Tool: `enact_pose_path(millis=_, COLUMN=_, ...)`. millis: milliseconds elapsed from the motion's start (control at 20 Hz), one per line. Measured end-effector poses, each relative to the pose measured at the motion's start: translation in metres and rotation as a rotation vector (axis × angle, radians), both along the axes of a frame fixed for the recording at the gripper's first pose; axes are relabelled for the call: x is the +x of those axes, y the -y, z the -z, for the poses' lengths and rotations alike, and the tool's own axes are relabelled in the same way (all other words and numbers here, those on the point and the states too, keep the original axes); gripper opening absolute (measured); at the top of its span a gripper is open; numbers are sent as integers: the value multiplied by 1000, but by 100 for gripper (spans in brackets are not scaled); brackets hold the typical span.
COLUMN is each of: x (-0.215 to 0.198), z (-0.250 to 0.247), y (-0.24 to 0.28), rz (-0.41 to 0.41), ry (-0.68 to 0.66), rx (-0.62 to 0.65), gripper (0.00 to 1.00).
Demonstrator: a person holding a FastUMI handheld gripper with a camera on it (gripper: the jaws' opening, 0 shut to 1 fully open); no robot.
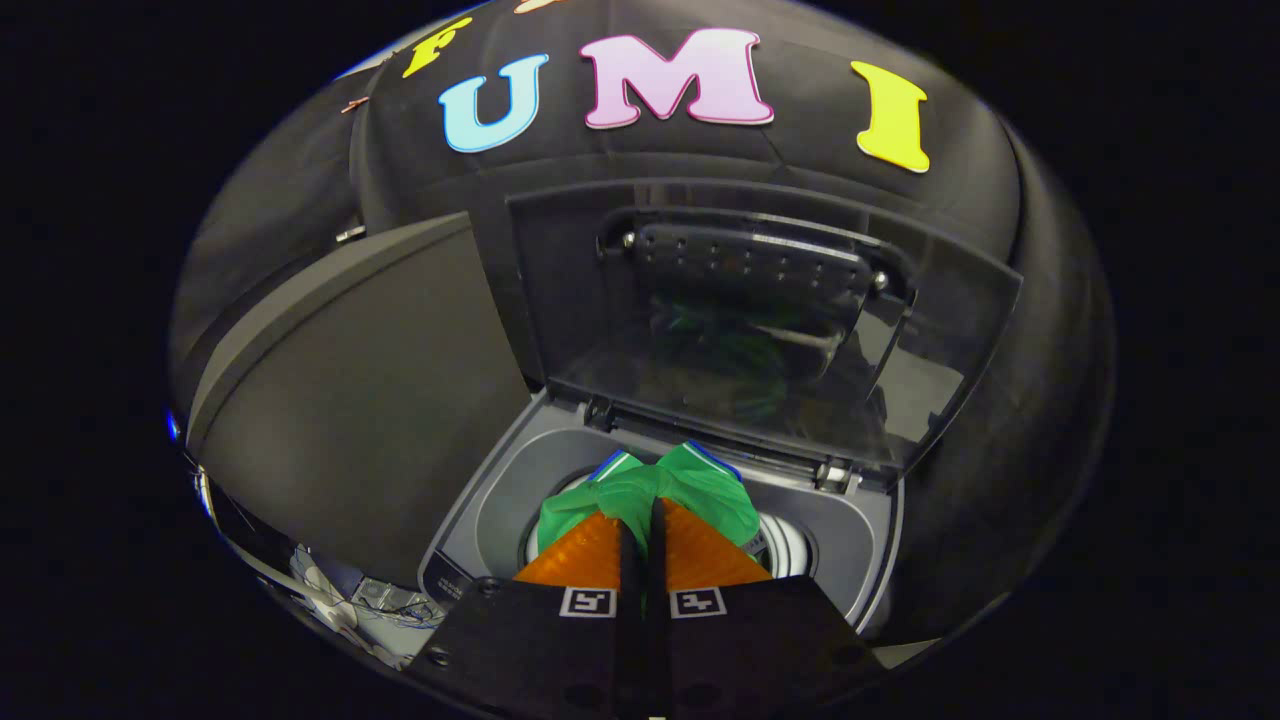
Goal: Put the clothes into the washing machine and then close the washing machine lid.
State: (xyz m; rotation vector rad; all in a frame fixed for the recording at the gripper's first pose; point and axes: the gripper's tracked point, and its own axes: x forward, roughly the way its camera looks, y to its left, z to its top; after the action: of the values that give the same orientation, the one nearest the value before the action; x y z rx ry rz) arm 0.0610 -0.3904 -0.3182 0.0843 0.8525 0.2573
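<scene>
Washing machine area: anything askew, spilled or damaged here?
Nothing stands out. The lid stands open and intact, and the gripper is shut on the green garment over the drum opening. No spill or damage shows.

Gripper [642, 515] fingers pinched on green cloth [690, 488], held over round drum opening of washing machine [480, 510]; clear lid [760, 320] stands raised behind, reflecting green.

Garment [660, 490] between the tongs [643, 520] above the washer's drum opening [790, 545], raised lid [760, 320] behind.
</scene>
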Motion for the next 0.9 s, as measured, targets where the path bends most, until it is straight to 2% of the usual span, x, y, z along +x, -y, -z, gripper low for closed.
enact_pose_path(millis=700, x=-24, z=112, y=18, rz=104, ry=-232, rx=-144, gripper=5)
enact_pose_path(millis=750, x=-28, z=114, y=13, rz=126, ry=-249, rx=-120, gripper=29)
enact_pose_path(millis=900, x=-31, z=116, y=24, rz=192, ry=-243, rx=-157, gripper=98)
